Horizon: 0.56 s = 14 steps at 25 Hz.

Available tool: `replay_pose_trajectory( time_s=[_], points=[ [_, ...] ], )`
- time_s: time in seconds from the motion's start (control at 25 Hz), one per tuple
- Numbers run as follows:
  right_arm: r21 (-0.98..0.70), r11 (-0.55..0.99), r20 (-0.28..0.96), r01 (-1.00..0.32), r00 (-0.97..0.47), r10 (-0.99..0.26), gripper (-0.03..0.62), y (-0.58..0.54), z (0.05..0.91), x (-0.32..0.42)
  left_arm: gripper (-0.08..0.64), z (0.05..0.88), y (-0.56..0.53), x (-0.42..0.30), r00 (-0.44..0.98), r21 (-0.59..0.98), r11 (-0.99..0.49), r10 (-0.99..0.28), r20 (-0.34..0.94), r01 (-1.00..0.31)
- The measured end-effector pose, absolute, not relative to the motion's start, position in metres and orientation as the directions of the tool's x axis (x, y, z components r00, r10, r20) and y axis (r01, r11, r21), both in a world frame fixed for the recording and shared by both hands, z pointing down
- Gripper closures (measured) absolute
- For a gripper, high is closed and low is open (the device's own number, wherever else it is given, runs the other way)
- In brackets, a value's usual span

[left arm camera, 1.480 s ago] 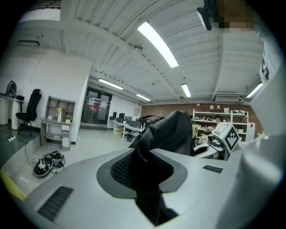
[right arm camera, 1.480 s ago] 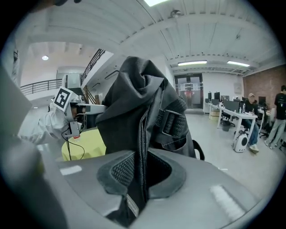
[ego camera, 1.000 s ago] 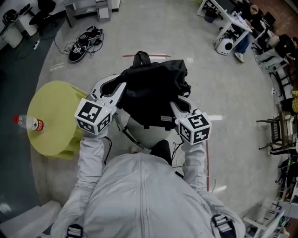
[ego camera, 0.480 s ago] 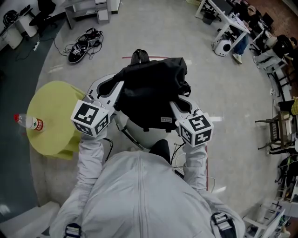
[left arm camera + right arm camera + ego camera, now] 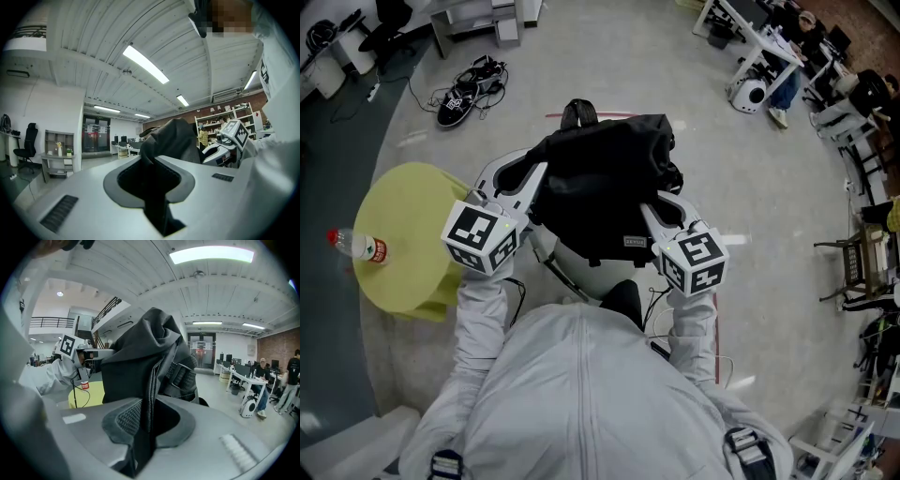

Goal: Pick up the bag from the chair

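The left gripper (image 5: 538, 178) and right gripper (image 5: 649, 212) each pinch the black bag's (image 5: 605, 183) fabric above the white chair (image 5: 581, 267); its small label (image 5: 635, 241) is unreadable from here.

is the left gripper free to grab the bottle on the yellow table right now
Probably not: the left gripper is clamped on the bag, so its jaws are full, though nothing blocks the bottle.
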State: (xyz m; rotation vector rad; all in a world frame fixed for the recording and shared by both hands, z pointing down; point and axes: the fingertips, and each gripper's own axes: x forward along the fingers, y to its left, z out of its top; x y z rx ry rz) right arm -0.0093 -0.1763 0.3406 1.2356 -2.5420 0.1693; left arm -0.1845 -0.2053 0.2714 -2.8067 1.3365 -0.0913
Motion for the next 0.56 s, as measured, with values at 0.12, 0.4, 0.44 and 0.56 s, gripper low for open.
replay_pose_trajectory(
  time_s=[0.12,0.4,0.44,0.56],
  points=[
    [0.024,0.623,0.327,-0.782,-0.582,-0.744,0.534,-0.175,0.342,-0.007,0.511,0.273,-0.204,-0.182,0.63,-0.052,-0.631,-0.776,0.045,-0.774],
    [0.02,0.628,0.334,-0.778,-0.587,-0.737,0.534,-0.177,0.345,-0.003,0.511,0.278,-0.208,-0.179,0.632,-0.04,-0.634,-0.773,0.061,-0.772],
    [0.021,0.63,0.334,-0.776,-0.589,-0.736,0.534,-0.175,0.344,-0.001,0.511,0.278,-0.207,-0.177,0.632,-0.04,-0.634,-0.773,0.063,-0.772],
    [0.021,0.637,0.33,-0.771,-0.596,-0.732,0.534,-0.17,0.34,0.004,0.512,0.275,-0.202,-0.172,0.629,-0.037,-0.632,-0.774,0.069,-0.774]
  ],
)
